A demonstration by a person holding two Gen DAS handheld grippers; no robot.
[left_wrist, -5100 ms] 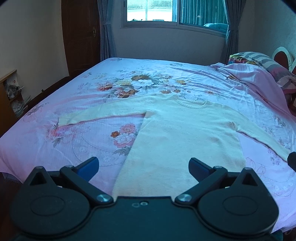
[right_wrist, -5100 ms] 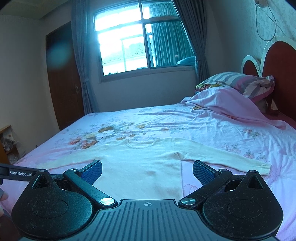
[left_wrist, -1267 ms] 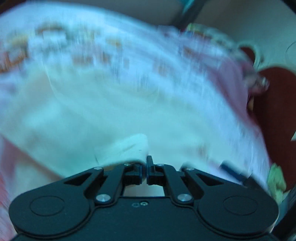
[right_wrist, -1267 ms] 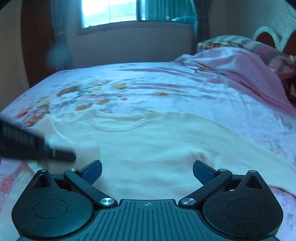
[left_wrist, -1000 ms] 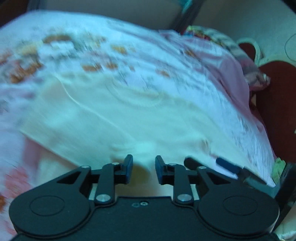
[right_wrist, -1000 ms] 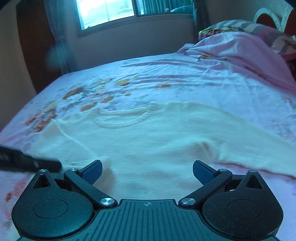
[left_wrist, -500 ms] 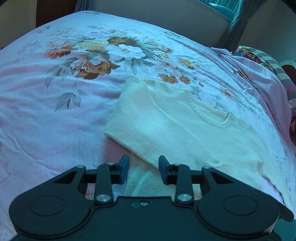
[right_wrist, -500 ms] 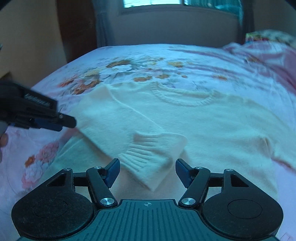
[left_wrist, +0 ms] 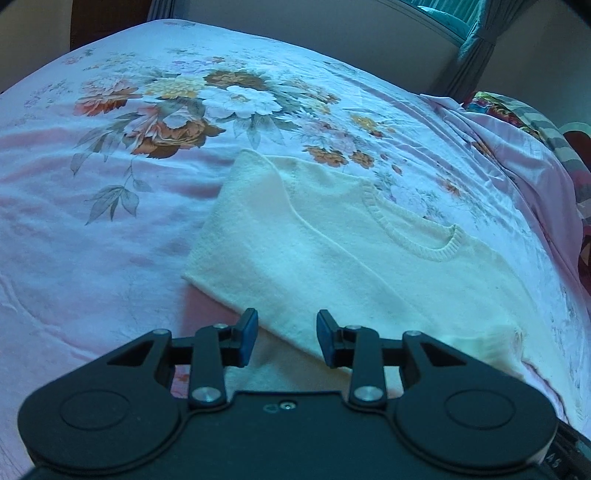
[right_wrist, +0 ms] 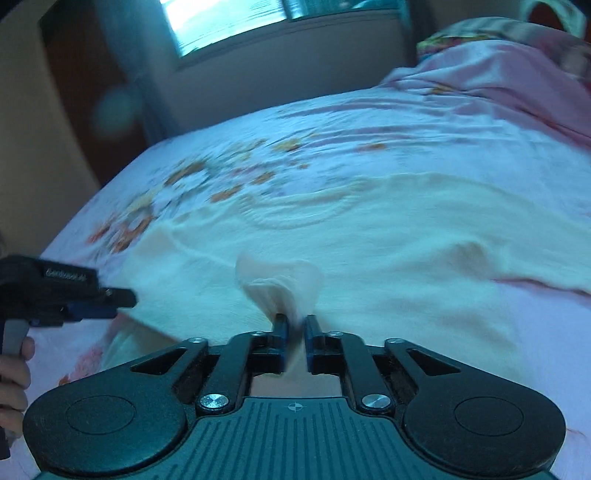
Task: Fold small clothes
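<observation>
While its jaws press together on the ribbed cuff (right_wrist: 282,284) of a folded-over sleeve, the right claw (right_wrist: 294,334) pinches the bunched knit just above the body of a cream sweater (right_wrist: 388,258) on a bed; the right wrist view is smeared by motion, so finer detail of the cuff is lost. To that claw's left, low over the sweater's near edge, the left claw (right_wrist: 107,304) reaches in from the frame's side, gripped by a person's hand (right_wrist: 14,373) at its handle.

Seen from its own camera, the left claw (left_wrist: 286,338) stands part spread, its blue pads (left_wrist: 249,336) apart and empty, hovering just over the diagonal edge of the sleeve (left_wrist: 280,258) that lies folded across the sweater's chest. Whether the pads graze the knit cannot be told. Pink bedsheet (left_wrist: 92,277) shows beside the fold, to the left of the garment.

Beyond the claws, the sweater (left_wrist: 388,280) lies flat, front up, its ribbed round neckline (left_wrist: 417,240) pointing toward the far side of the bed. Its other sleeve (right_wrist: 517,273) runs out to the right, unfolded, on the sheet.

Farther on, a large printed bouquet of flowers (left_wrist: 207,99) in orange, white and brown covers the middle of the sheet. At the far right a rumpled pink blanket (right_wrist: 498,85) is heaped against striped and patterned pillows (left_wrist: 524,118). Behind the bed stand a pale wall, a bright window (right_wrist: 236,22) and a grey curtain (left_wrist: 476,40).
</observation>
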